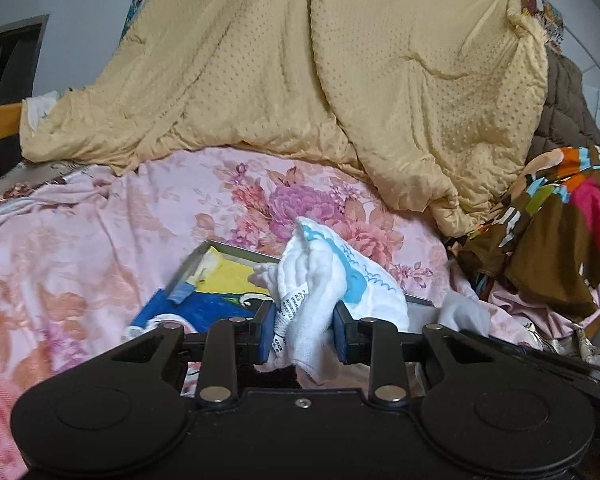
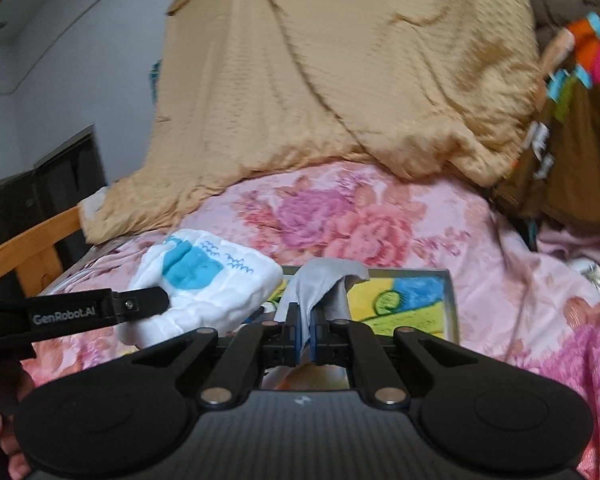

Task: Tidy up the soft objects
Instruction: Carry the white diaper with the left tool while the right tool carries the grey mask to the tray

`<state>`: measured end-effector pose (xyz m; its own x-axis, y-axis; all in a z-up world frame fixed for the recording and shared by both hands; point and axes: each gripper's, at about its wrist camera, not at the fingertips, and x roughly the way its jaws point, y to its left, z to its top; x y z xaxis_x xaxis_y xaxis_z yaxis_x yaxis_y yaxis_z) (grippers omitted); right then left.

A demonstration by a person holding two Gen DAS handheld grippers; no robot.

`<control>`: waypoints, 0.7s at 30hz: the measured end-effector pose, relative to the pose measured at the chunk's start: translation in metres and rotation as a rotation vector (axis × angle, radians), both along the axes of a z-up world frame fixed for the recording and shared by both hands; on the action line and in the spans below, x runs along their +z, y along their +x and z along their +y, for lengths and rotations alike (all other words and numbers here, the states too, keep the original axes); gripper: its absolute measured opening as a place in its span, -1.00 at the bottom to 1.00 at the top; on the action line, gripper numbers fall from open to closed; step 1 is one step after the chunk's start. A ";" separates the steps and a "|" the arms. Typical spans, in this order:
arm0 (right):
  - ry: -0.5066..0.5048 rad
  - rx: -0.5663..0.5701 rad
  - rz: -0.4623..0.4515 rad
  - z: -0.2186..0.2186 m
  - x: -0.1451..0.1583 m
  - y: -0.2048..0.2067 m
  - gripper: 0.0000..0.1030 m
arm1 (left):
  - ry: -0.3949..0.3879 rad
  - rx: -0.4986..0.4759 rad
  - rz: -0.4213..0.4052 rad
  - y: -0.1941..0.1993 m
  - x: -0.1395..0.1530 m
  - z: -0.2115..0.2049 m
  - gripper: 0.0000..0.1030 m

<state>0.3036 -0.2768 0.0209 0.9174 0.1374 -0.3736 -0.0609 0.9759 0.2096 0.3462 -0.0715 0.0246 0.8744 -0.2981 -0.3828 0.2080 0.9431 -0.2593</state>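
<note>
Pink floral bedding [image 1: 100, 248] covers the bed, and a big tan quilted comforter [image 1: 300, 72] is heaped up against the wall behind it. At the far left edge a wooden bed rail [image 2: 24, 248] shows, with a dark cabinet [image 2: 40, 192] beyond it.

Working across from the left, the left gripper [image 1: 304, 330] is clenched on a white padded cloth with blue printing [image 1: 324, 276]. Its blue pads press in from both sides, and a small printed care tag hangs down between them. The bundle is bunched and held up off the bed, above the near edge of a shallow metal tray [image 1: 220, 248]. From the right wrist view the same cloth [image 2: 204, 288] sits left of centre, with the black finger of the left gripper against its side.

Inside the tray lies a yellow and blue painted picture [image 2: 404, 300], partly covered by the cloths in front of it.

The right gripper [image 2: 306, 338] is pinched nearly closed on a thin grey cloth [image 2: 320, 284], which rises from the jaws and drapes over the tray's near left part. The two cloths hang just beside each other.

Furthest right, a heap of brown patterned fabric with orange, pink and light blue patches [image 1: 552, 224] lies on the bed against the comforter.
</note>
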 end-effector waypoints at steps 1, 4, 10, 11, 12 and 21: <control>0.018 -0.011 0.009 -0.004 -0.001 0.001 -0.91 | 0.000 0.002 0.008 0.005 -0.001 -0.004 -0.39; 0.048 -0.042 0.037 -0.016 -0.005 0.006 -0.91 | -0.010 -0.001 0.054 0.018 -0.004 -0.013 -0.38; 0.076 -0.062 0.076 -0.028 -0.013 0.010 -0.90 | -0.003 0.002 0.106 0.030 -0.013 -0.030 -0.38; 0.073 -0.064 0.079 -0.028 -0.013 0.011 -0.90 | 0.003 0.001 0.109 0.030 -0.014 -0.033 -0.38; 0.072 -0.065 0.082 -0.028 -0.014 0.011 -0.90 | 0.011 0.000 0.112 0.030 -0.015 -0.035 -0.38; 0.048 -0.089 0.113 -0.028 -0.019 0.013 -0.76 | 0.033 0.012 0.158 0.036 -0.022 -0.041 -0.32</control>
